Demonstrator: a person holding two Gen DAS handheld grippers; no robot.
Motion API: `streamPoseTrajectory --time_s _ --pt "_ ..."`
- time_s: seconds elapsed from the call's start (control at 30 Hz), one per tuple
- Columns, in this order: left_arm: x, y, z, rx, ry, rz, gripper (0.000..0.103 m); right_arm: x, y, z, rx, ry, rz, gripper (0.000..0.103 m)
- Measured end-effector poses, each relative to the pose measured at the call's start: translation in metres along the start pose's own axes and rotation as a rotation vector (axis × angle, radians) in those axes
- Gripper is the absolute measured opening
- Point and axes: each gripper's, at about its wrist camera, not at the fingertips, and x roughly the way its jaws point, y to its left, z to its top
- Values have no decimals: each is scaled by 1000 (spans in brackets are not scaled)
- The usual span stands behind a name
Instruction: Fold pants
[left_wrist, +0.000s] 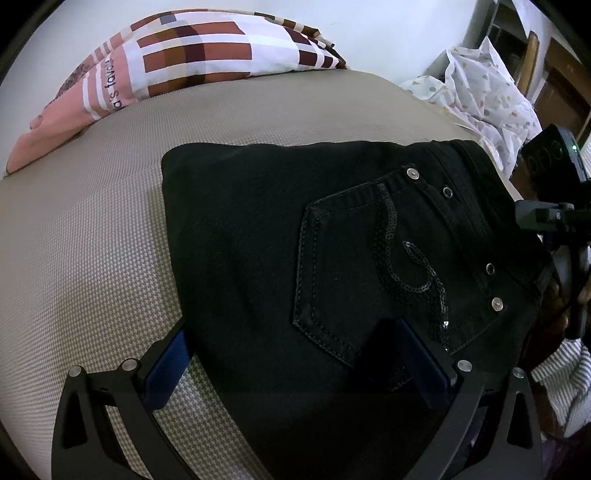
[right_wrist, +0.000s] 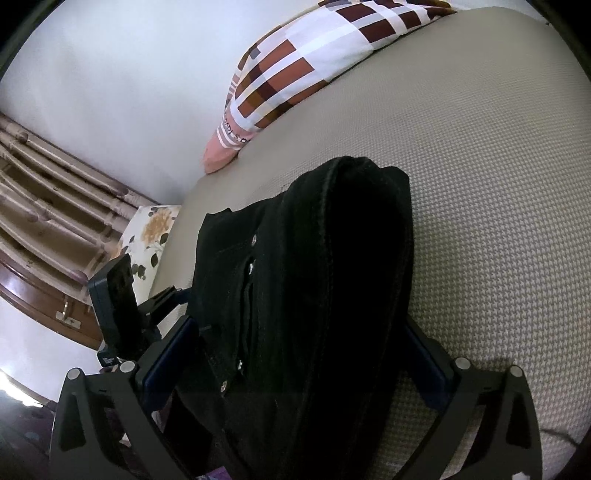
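Black folded pants lie on the beige bed, back pocket with sequin trim facing up. My left gripper is open at the pants' near edge: one finger rests on the mattress, the other on the black cloth. In the right wrist view the pants appear edge-on as a thick stack. My right gripper is open and straddles that stack, a finger on each side. The right gripper's body shows at the waistband end, and the left gripper's body shows beside the pants.
A checked pink, brown and white pillow lies at the head of the bed. A white printed cloth is bunched at the far right. A striped sleeve is at the right edge. A floral cushion and wooden rails flank the bed.
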Motion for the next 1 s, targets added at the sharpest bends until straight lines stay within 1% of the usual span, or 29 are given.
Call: streamPoseTrajectory --time_s 0.23,0.43,0.57,0.73,0.8,0.9,0.93,0.97,1.0 --pt "-1 -2 0 5 0 0 103 -1 -4 0 18 11 20 103" --pt "0 -5 1 10 9 11 103 -2 -3 -1 1 19 23 103" --pt "0 -6 1 19 9 19 103 -2 -2 -2 -33 38 22 103" --pt "-2 -11 -2 42 -26 23 101 0 2 -3 -77 62 8 102" --pt "-3 -11 -4 49 -34 17 99 1 6 -6 -110 68 -22 98" --pt "-3 -10 -3 50 -29 6 97 -2 3 -6 -101 64 -47 83" --pt "-4 -11 -3 53 -30 5 95 -5 -1 -6 -87 61 -57 67" --pt "-5 -12 -3 59 -34 5 92 -5 -4 -5 -73 62 -63 54" --pt "-6 -13 -3 67 -40 9 90 -5 -12 -5 -32 68 -50 43"
